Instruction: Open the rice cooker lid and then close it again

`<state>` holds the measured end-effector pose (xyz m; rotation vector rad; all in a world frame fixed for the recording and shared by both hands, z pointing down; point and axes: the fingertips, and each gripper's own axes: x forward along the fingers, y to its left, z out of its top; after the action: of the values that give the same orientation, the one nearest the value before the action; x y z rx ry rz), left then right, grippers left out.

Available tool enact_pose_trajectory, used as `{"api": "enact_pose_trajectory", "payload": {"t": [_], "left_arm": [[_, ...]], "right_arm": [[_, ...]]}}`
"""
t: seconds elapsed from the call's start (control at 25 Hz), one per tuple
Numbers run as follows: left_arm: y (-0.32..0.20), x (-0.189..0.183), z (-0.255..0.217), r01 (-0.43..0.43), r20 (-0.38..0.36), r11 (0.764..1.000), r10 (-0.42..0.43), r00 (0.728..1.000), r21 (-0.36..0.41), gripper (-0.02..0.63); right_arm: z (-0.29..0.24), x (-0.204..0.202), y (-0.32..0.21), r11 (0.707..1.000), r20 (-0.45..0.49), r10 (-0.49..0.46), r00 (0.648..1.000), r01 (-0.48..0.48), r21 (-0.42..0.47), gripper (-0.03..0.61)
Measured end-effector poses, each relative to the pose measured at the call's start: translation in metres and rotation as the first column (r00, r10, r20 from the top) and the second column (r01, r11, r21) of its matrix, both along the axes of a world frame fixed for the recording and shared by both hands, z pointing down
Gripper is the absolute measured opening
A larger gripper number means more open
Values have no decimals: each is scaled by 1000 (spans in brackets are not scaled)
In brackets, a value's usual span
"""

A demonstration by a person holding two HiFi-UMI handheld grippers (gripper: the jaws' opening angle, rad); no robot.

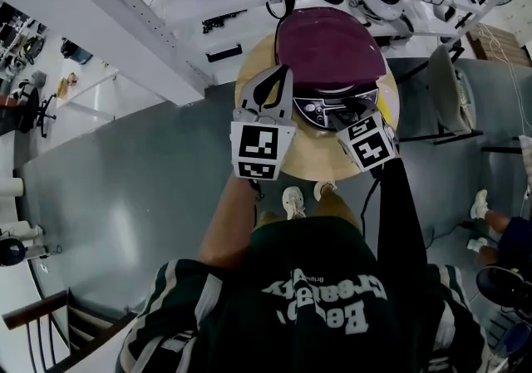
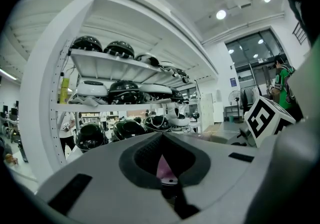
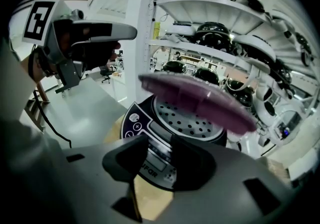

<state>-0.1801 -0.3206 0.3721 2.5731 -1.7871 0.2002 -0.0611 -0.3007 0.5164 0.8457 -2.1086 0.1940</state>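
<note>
Lid (image 1: 328, 47) is tipped partway up off the rice cooker (image 1: 332, 107). Its front edge is raised and its hinge side faces the shelves (image 2: 115, 66), so we can see the plate with holes (image 3: 186, 118) underneath.

The left gripper (image 1: 279, 85) is at the lid's front-left rim. Its jaws are pressed nearly together with a thin pink sliver of lid showing in the slot, so we reckon it's pinching the rim. The right gripper (image 1: 343, 120) hangs just in front of the control panel (image 3: 150, 162), jaws a little apart with nothing in them.

We can't say from this whether the lid is going up or coming down. Either way, our tip is to let the wrist follow the hinge's arc instead of pulling straight. A pinch that thin on a smooth rim could slip. If it's coming down, ease it until it seats flat.

Room-wise, the cooker takes up most of the small round table (image 1: 314, 168), so the table edge is close on our side. Keep the right gripper off the panel buttons and out from under the lid's front edge. The shelves and helmets (image 2: 125, 88) are near behind, though there looks to be space for the lid to swing back.
</note>
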Motion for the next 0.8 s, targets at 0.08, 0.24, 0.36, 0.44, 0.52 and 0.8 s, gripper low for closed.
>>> {"api": "enact_pose_trajectory", "payload": {"t": [0.08, 0.24, 0.36, 0.44, 0.52, 0.8], "left_arm": [[1, 1, 0, -2, -1, 1000, 2, 1000, -1, -3], [4, -1, 1, 1, 0, 1000, -1, 1000, -2, -3], [8, -3, 1, 5, 2, 1000, -5, 1000, 0, -3], [9, -3, 1, 5, 2, 1000, -5, 1000, -1, -3], [10, -4, 2, 7, 1, 1000, -7, 1000, -4, -3], [9, -1, 4, 5, -5, 1000, -5, 1000, -9, -3]], "right_arm": [[1, 1, 0, 1000, 4, 2, 1000, -2, -3, 160], [1, 1, 1, 1000, 7, 5, 1000, -5, -7, 160], [2, -1, 1, 1000, 21, 19, 1000, -18, -14, 156], [1, -1, 2, 1000, 31, 24, 999, -23, -11, 156], [0, -1, 1, 1000, 46, 29, 999, -29, -3, 156], [2, 1, -1, 999, 68, 52, 996, -52, -3, 156]]}}
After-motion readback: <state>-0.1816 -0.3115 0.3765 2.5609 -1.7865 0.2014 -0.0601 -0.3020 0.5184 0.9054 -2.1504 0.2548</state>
